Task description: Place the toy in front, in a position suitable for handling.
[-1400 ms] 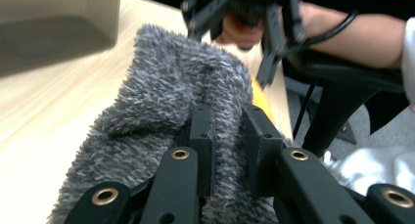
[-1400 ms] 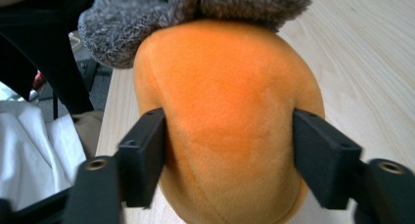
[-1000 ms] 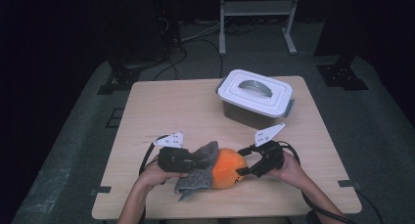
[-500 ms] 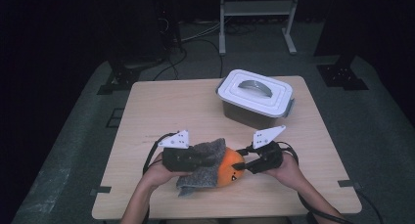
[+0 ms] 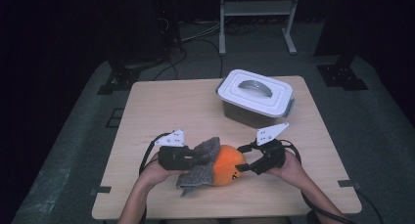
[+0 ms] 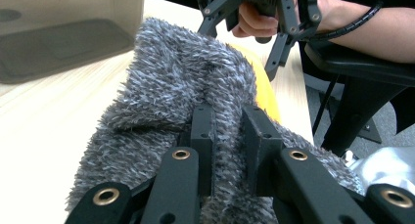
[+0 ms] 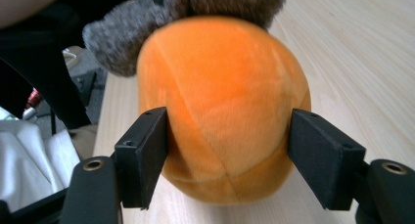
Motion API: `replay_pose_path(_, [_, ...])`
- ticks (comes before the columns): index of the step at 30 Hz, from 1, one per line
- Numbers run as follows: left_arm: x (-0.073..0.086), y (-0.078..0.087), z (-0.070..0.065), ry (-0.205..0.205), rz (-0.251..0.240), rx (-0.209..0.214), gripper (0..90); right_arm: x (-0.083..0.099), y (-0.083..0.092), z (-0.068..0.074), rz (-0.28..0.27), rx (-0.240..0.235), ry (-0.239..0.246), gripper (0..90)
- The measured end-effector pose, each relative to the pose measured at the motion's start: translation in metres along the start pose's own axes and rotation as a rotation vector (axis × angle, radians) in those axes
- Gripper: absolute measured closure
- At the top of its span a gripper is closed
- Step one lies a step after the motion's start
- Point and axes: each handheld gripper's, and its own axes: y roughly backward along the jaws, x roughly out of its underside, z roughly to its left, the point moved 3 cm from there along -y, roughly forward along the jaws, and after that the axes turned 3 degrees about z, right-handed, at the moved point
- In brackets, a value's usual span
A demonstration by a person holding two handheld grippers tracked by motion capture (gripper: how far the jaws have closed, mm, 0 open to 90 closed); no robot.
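An orange plush ball (image 5: 226, 168) lies near the table's front edge, with a grey fuzzy cloth (image 5: 198, 174) attached or draped over its left side. My left gripper (image 5: 203, 155) is shut on a fold of that cloth (image 6: 181, 77), its pads (image 6: 203, 131) pinching the fur. My right gripper (image 5: 242, 160) faces the ball from the right. Its jaws have just been opening. The ball (image 7: 225, 87) sits round and undented between the pads (image 7: 147, 155), which flank it without squeezing.
A clear box with a white handled lid (image 5: 254, 99) stands at the back right of the wooden table (image 5: 166, 106), and appears as a blurred wall (image 6: 63, 33) in the left gripper view. Chair legs and dark floor lie past the front edge.
The grey cloth has shifted a little over the ball. Both hands have stayed where they were, on either side of it.
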Motion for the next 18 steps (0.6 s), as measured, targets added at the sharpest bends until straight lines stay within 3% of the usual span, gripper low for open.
replay_pose_path(1, [-0.001, 0.0, -0.001, 0.0, -0.004, 0.002, 77.1, 0.001, -0.001, 0.0, 0.0, 0.004, -0.002, 39.4])
replay_pose_path(2, [-0.001, 0.0, -0.001, 0.0, -0.004, 0.002, 77.0, 0.001, -0.001, 0.0, 0.0, 0.004, -0.002, 39.4])
replay_pose_path(3, [-0.004, -0.001, -0.003, -0.006, -0.007, 0.01, 77.1, -0.002, -0.001, 0.003, 0.002, 0.022, 0.021, 47.2])
replay_pose_path(4, [-0.004, -0.001, -0.003, -0.006, -0.007, 0.01, 77.1, -0.002, -0.001, 0.003, 0.002, 0.022, 0.021, 47.2])
replay_pose_path(5, [-0.01, -0.001, -0.007, -0.022, -0.01, 0.018, 77.1, -0.007, -0.002, 0.009, 0.006, 0.049, 0.056, 50.3])
replay_pose_path(13, [-0.025, -0.014, -0.024, -0.085, -0.003, 0.052, 77.0, -0.015, -0.015, 0.028, 0.04, 0.086, 0.154, 52.3])
replay_pose_path(16, [-0.023, -0.015, -0.022, -0.073, 0.0, 0.049, 77.3, -0.013, -0.015, 0.027, 0.047, 0.08, 0.157, 53.5])
replay_pose_path(18, [-0.021, -0.012, -0.018, -0.061, -0.005, 0.037, 77.4, -0.011, -0.012, 0.024, 0.036, 0.069, 0.134, 55.1])
